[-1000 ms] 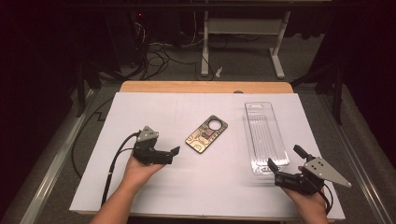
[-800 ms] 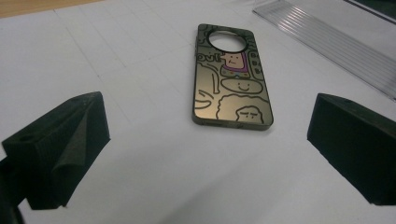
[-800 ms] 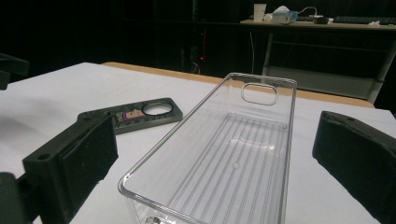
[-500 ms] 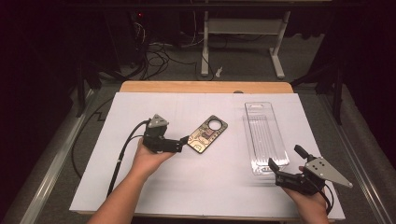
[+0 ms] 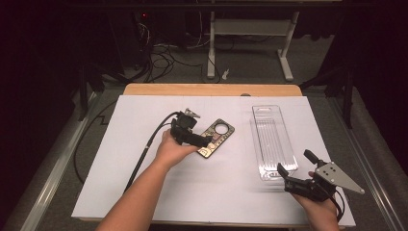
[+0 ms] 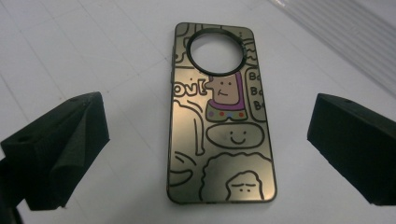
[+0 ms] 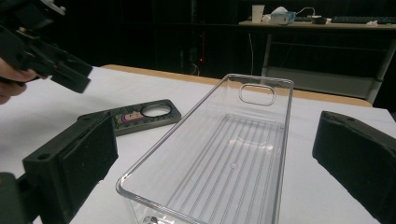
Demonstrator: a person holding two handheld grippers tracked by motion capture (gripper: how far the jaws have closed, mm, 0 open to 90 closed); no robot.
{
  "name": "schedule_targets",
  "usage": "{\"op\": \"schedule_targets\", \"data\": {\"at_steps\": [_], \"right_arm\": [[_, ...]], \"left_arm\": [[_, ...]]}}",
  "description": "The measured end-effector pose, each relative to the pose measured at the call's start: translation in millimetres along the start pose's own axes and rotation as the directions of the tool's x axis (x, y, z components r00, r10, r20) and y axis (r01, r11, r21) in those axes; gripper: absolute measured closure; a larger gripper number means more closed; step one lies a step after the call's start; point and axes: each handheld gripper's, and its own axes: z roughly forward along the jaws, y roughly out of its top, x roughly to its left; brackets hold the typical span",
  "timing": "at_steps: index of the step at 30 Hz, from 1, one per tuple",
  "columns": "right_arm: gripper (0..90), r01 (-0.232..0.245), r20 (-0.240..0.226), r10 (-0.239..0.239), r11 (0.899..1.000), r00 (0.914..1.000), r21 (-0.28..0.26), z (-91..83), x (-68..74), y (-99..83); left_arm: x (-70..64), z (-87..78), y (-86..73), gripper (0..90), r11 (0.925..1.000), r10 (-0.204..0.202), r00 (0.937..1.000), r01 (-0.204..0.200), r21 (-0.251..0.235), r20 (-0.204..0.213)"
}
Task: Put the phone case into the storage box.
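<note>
A gold phone case with cartoon drawings and a round camera hole lies flat on the white sheet. My left gripper hovers over its near end, open. In the left gripper view the case lies between the two spread jaws of the gripper, untouched. A clear plastic tray lies to the right, empty. My right gripper is open at the tray's near end. In the right gripper view its jaws flank the tray, with the case and the left gripper beyond.
The white sheet covers the table, with a wooden edge at the back. The left gripper's cable trails across the sheet's left part. A desk frame and loose cables stand on the floor behind.
My left gripper has moved right and forward until its open jaws reach over the phone case. The right gripper has barely moved.
</note>
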Motion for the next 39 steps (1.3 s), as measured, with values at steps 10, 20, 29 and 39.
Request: {"op": "schedule_targets", "data": {"at_steps": [10,20,29,39], "right_arm": [[0.7,-0.008,-0.001,0.008,1.000,1.0000,-0.005,-1.6,-1.1,-0.2],[0.7,-0.008,-0.006,0.008,1.000,1.0000,-0.003,-0.8,0.0,-0.4],[0.8,-0.012,-0.007,0.012,1.000,0.9999,-0.003,-1.3,-0.2,-0.7],[0.9,-0.008,-0.008,0.008,1.000,0.9999,-0.006,-1.1,1.2,-0.2]], "left_arm": [[-5.2,34.7,3.0,2.2,0.9954,0.023,0.9997,-0.024,0.093,0.005],[-13.3,57.7,1.8,10.1,0.9869,0.063,0.9976,-0.058,0.150,-0.029],[-15.0,62.6,2.2,11.9,0.9803,0.054,0.9976,-0.045,0.192,-0.043],[-15.3,63.8,2.0,12.3,0.9778,0.057,0.9974,-0.047,0.204,-0.043]]}}
